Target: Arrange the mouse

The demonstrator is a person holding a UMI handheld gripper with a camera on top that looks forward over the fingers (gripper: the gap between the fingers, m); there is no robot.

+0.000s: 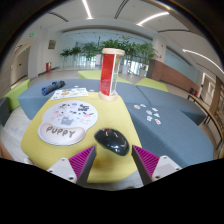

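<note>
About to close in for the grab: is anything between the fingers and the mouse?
Nothing visible is. The black mouse lies on the yellow table just ahead of the open hand-held gripper, between its fingertips.

Bare yellow table (40, 150) flanks the mouse (112, 140); the puppy mat (68, 123) and red-white box (110, 72) lie beyond it.

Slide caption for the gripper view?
Open gripper straddling black mouse on yellow table, beside PUPPY plate.
</note>
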